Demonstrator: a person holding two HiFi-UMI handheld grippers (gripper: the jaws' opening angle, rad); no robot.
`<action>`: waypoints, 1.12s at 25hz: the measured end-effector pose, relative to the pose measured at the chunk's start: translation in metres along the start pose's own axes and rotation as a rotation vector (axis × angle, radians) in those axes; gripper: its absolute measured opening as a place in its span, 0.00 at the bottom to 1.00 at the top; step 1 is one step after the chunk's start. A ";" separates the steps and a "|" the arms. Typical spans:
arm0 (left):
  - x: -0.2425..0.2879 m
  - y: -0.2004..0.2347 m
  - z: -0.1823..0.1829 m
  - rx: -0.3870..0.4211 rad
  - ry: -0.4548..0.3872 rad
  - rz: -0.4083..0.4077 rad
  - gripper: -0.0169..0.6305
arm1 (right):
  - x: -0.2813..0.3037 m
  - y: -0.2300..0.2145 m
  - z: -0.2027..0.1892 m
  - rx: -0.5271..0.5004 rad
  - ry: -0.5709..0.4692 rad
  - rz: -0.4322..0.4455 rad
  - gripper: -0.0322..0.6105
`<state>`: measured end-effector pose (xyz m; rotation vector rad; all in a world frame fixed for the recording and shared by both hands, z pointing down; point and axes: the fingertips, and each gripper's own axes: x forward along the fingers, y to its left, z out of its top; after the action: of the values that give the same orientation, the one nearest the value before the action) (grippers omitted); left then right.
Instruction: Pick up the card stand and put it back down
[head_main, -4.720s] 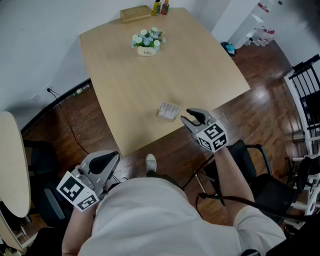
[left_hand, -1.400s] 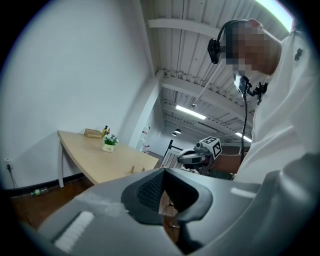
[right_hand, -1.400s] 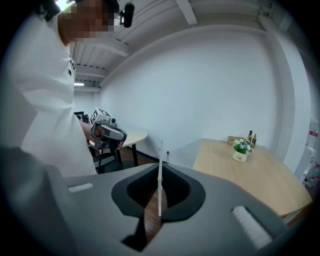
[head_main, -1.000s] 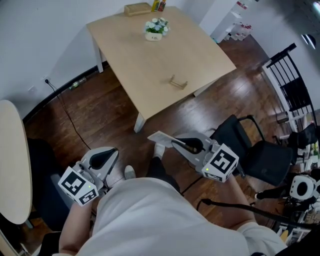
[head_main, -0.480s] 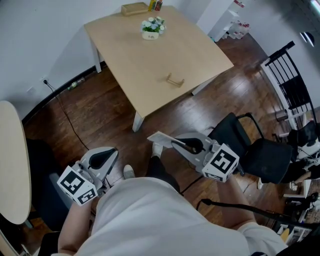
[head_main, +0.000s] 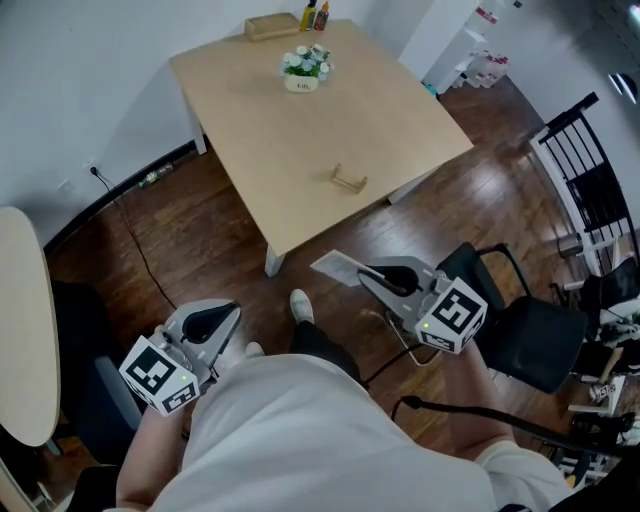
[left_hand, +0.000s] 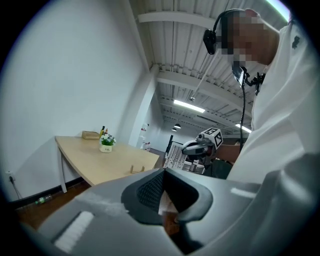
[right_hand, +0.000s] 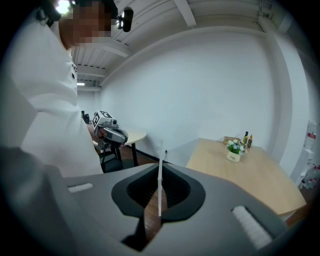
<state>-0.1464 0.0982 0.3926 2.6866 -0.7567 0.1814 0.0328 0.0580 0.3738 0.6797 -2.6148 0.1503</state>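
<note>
The right hand-held gripper (head_main: 372, 274) pinches a thin white card (head_main: 335, 266) above the floor. The wooden card stand (head_main: 349, 180) sits on the desk (head_main: 260, 120), at 12 o'clock from the card. The left hand-held gripper (head_main: 224, 316) is pressed together, holding nothing.

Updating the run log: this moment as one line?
right tongs: shut on thin white card | left tongs: shut, empty | small wooden card stand: on light wooden table

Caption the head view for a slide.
Right gripper holds a white card; wooden card stand sits empty on the table.
</note>
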 end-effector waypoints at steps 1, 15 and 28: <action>0.006 0.002 0.002 0.001 0.003 0.007 0.03 | 0.000 -0.013 0.000 -0.004 -0.001 -0.001 0.08; 0.114 0.048 0.054 -0.011 -0.007 0.084 0.03 | 0.011 -0.209 -0.012 -0.033 0.013 0.016 0.08; 0.169 0.082 0.067 -0.062 0.021 0.190 0.03 | 0.070 -0.321 -0.062 -0.004 0.058 0.095 0.08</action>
<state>-0.0444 -0.0733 0.3896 2.5488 -0.9943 0.2283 0.1578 -0.2407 0.4588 0.5422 -2.5920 0.1910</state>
